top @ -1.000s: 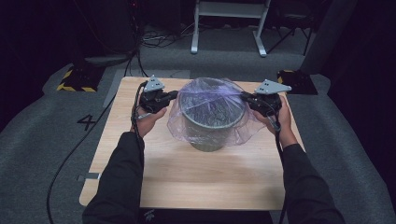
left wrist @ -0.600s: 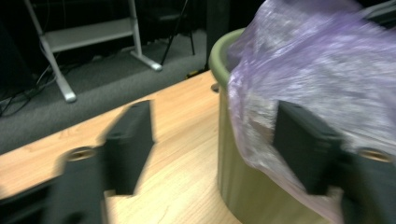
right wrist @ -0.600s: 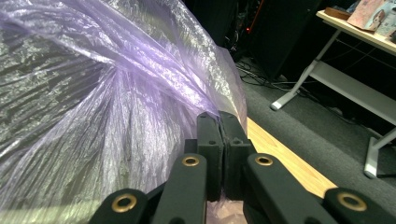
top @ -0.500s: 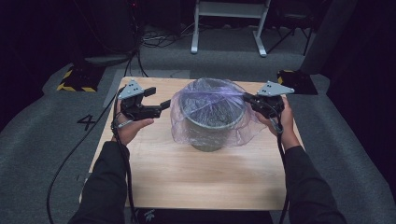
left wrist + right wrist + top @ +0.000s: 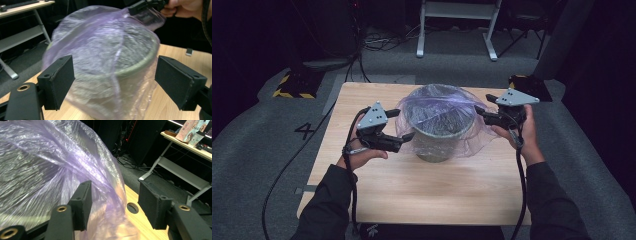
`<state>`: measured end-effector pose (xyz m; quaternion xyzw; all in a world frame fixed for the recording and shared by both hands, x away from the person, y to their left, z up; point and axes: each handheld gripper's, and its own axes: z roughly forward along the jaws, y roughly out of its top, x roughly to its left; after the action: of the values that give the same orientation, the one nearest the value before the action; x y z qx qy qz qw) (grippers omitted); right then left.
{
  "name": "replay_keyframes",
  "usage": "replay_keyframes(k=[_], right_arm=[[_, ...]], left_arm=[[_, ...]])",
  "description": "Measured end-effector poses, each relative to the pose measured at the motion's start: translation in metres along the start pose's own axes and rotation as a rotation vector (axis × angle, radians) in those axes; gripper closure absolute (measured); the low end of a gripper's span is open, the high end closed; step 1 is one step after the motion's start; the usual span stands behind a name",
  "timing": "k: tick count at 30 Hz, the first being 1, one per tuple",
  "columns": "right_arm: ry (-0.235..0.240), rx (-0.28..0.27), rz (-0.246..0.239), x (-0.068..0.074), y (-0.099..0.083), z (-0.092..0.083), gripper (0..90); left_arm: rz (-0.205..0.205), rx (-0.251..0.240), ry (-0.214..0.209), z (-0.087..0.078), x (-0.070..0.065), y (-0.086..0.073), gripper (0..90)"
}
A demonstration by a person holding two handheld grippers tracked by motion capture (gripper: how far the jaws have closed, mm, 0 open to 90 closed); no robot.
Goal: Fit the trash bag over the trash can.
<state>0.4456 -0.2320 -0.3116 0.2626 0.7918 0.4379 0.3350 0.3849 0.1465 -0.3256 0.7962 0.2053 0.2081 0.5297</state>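
Bag (image 5: 439,107) liner now draped over the bin (image 5: 439,132): both my tongs, left (image 5: 404,125) and right (image 5: 479,111), have just sprung open and let go — lining looks done.

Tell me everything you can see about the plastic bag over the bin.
The plastic bag is thin, crinkled, see-through film with a purple tint. It is draped loosely over the mouth of the grey-green round bin, which stands upright near the middle of the wooden table. The film sags across the opening and hangs down the bin's sides, billowing out past the rim on both sides. No jaws pinch it.
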Motion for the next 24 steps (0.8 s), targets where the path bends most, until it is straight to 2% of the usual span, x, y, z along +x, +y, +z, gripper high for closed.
replay_keyframes(k=[3,6,8,10,12,14,16,18,22,24], right_arm=[[0.007,-0.024,0.019,0.0,-0.004,-0.008,39.6],[0.034,-0.071,0.016,0.003,-0.012,-0.021,37.0],[0.049,-0.092,-0.008,0.006,-0.018,-0.03,35.8],[0.08,-0.113,-0.042,0.008,-0.025,-0.037,36.2],[0.086,-0.103,-0.09,0.013,-0.031,-0.04,36.2],[0.088,-0.071,-0.14,0.017,-0.036,-0.037,36.5],[0.046,-0.029,-0.16,0.019,-0.04,-0.031,36.9],[0.011,-0.015,-0.164,0.018,-0.042,-0.025,38.9],[-0.07,-0.044,-0.137,0.01,-0.038,-0.019,40.0],[-0.078,-0.074,-0.094,0.003,-0.035,-0.018,40.8]], left_arm=[[0.016,0.049,0.048,0.008,-0.001,0.0,16.3],[-0.006,0.063,0.064,0.012,0.006,-0.003,25.6],[-0.021,0.059,0.062,0.012,0.01,-0.005,32.6],[-0.032,0.061,0.081,0.013,0.014,-0.006,39.8],[-0.038,0.054,0.072,0.014,0.018,-0.008,47.0],[-0.035,0.056,0.087,0.016,0.022,-0.008,55.0],[-0.03,0.048,0.103,0.017,0.025,-0.009,61.1],[-0.037,0.034,0.115,0.019,0.029,-0.008,69.0],[-0.037,0.018,0.15,0.022,0.037,-0.004,75.5],[-0.037,0.016,0.156,0.024,0.041,-0.002,78.0]])
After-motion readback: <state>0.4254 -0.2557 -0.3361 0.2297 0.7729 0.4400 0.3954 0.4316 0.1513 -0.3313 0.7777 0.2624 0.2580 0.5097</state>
